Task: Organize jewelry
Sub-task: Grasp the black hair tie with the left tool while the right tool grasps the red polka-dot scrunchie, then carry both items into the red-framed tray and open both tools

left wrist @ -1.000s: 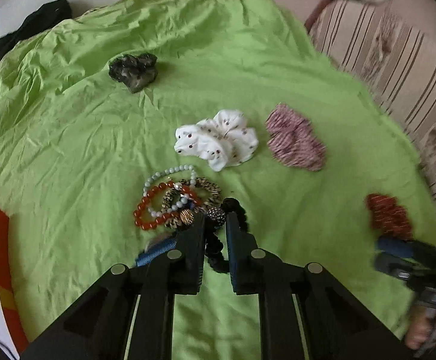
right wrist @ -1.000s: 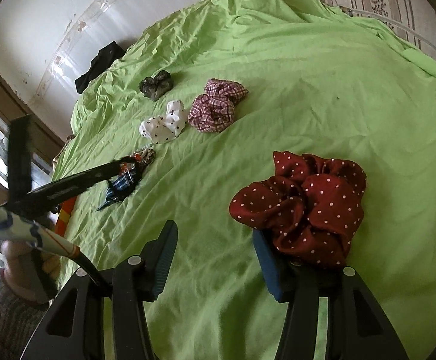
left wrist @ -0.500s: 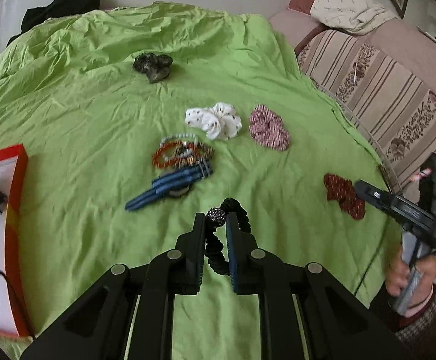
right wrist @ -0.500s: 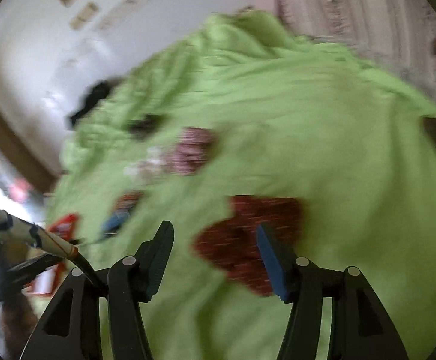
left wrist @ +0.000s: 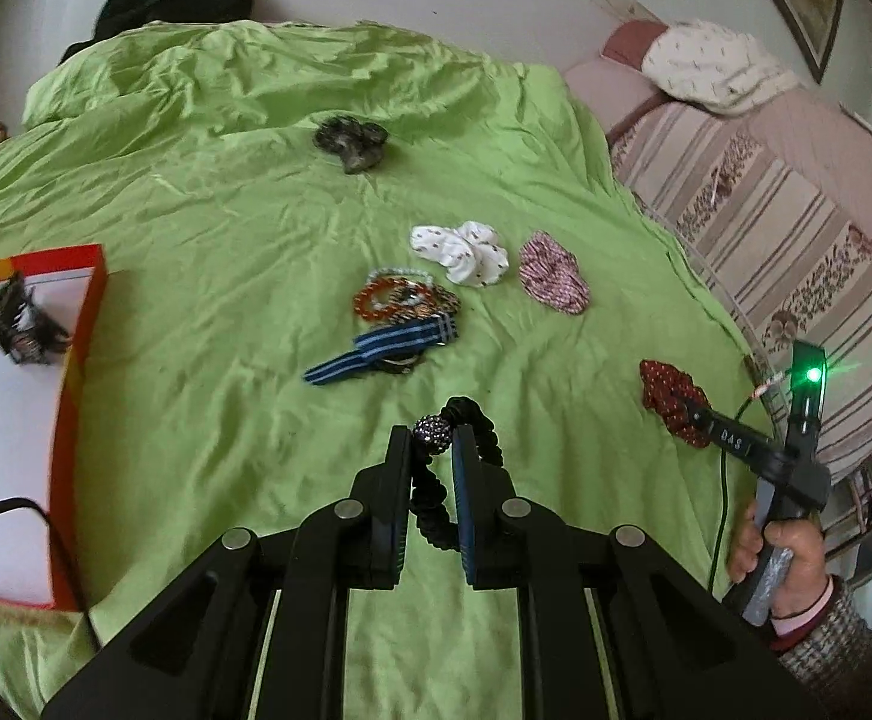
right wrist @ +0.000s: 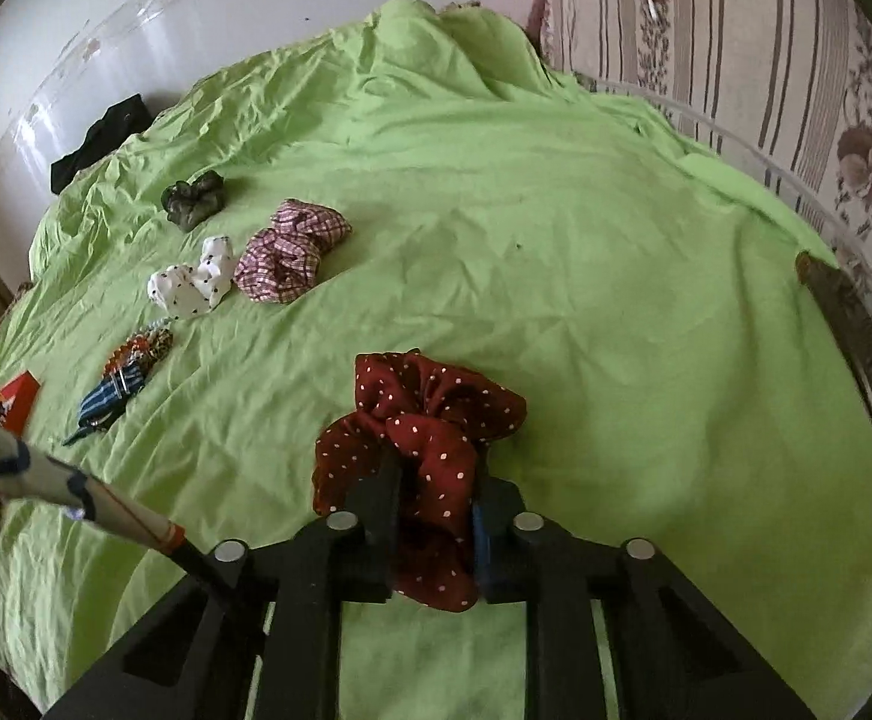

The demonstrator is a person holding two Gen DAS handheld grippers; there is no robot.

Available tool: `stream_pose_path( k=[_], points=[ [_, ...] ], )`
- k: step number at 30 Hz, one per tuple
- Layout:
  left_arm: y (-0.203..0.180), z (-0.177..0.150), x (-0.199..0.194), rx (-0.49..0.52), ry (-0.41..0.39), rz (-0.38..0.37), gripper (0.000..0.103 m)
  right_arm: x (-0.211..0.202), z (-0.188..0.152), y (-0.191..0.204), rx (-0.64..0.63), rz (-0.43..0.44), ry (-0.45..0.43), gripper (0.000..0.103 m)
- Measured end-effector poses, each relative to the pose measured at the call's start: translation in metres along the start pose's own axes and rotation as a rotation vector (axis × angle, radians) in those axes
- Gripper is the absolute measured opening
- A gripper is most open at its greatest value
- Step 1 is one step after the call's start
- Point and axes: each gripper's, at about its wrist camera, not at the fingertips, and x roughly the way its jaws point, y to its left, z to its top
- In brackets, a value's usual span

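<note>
My left gripper [left wrist: 431,450] is shut on a black beaded bracelet [left wrist: 472,420] with a sparkly ball, held above the green sheet [left wrist: 225,228]. My right gripper [right wrist: 432,480] is shut on a dark red polka-dot scrunchie [right wrist: 429,414]; in the left wrist view the scrunchie [left wrist: 670,396] lies at the right with the right gripper on it. A pile of bead bracelets [left wrist: 402,300] and a blue striped watch strap [left wrist: 375,351] lie mid-sheet. A red-rimmed box [left wrist: 9,396] at the left holds pearls and a dark hair clip [left wrist: 21,327].
A white dotted scrunchie [left wrist: 463,252], a checked pink scrunchie [left wrist: 553,279] and a dark green scrunchie [left wrist: 351,141] lie further back. A striped sofa [left wrist: 784,228] runs along the right. Black cloth [left wrist: 177,3] lies at the far edge.
My left gripper lifted the black bracelet off the pile and drew back, so the box came into view. My right gripper closed on the red scrunchie.
</note>
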Motion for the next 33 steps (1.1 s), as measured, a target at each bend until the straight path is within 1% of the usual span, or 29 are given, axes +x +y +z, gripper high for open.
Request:
stream_pose_path(
  k=[3, 7, 12, 15, 19, 23, 30, 33],
  points=[
    [0.012, 0.0, -0.011, -0.042, -0.02, -0.001, 0.013, -0.006, -0.007, 0.014, -0.056, -0.039, -0.027, 0.017],
    [0.034, -0.002, -0.031, -0.087, -0.058, 0.017, 0.013, -0.013, -0.013, 0.028, -0.077, -0.032, -0.024, 0.016],
    [0.075, 0.0, -0.053, -0.174, -0.101, 0.074, 0.013, -0.026, -0.013, 0.05, -0.096, 0.014, -0.018, 0.016],
    [0.108, 0.003, -0.064, -0.248, -0.126, 0.15, 0.013, -0.029, -0.013, 0.072, -0.131, 0.072, 0.011, 0.016],
    [0.159, 0.006, -0.075, -0.352, -0.151, 0.214, 0.013, -0.029, -0.012, 0.115, -0.197, 0.155, 0.052, 0.016],
    [0.205, 0.015, -0.084, -0.427, -0.183, 0.262, 0.013, -0.027, -0.009, 0.167, -0.261, 0.238, 0.091, 0.016],
    [0.267, 0.04, -0.082, -0.49, -0.209, 0.362, 0.013, -0.032, -0.004, 0.275, -0.398, 0.38, 0.128, 0.016],
    [0.287, 0.045, -0.083, -0.517, -0.219, 0.381, 0.013, -0.031, -0.004, 0.324, -0.445, 0.451, 0.157, 0.016]
  ],
)
